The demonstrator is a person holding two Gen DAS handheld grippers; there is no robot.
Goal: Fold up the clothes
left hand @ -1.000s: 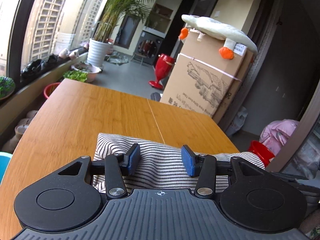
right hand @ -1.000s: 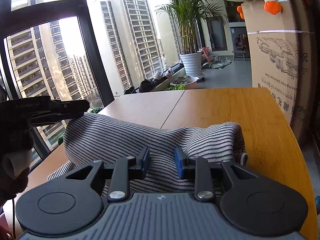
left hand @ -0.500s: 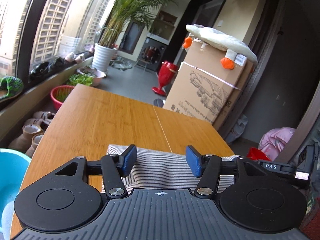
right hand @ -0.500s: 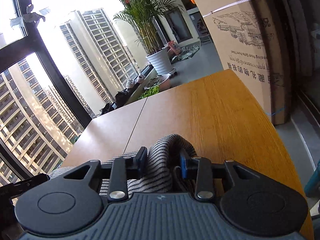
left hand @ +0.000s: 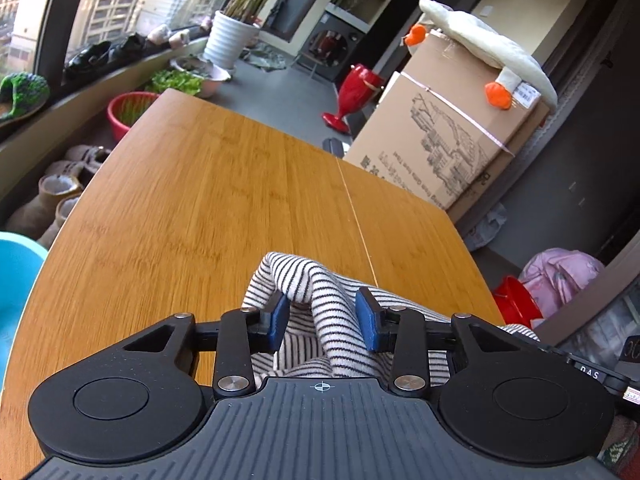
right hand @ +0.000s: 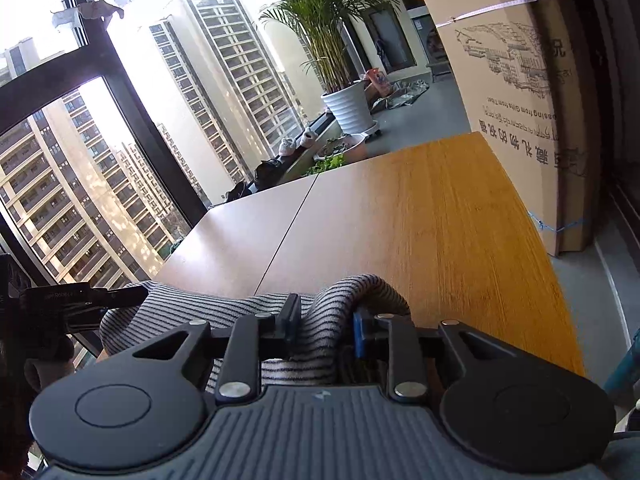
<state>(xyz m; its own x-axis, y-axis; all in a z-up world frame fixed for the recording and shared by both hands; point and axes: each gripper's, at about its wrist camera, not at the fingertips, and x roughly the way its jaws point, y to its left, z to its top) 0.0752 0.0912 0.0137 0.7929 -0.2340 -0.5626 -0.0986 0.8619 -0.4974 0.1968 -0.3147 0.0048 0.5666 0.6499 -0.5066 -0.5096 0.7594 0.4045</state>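
Both grippers pinch the striped shirt (left hand: 320, 300): left gripper (left hand: 322, 320), right gripper (right hand: 326, 326). Lift evenly, keeping cloth taut above the desk (left hand: 200, 200).

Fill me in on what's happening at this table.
A person is folding a striped garment on a wooden table, with a handheld gripper in each hand. The left gripper has a raised fold of the cloth between its fingers. The right gripper pinches another bunch of it. The fold isn't laid flat yet.
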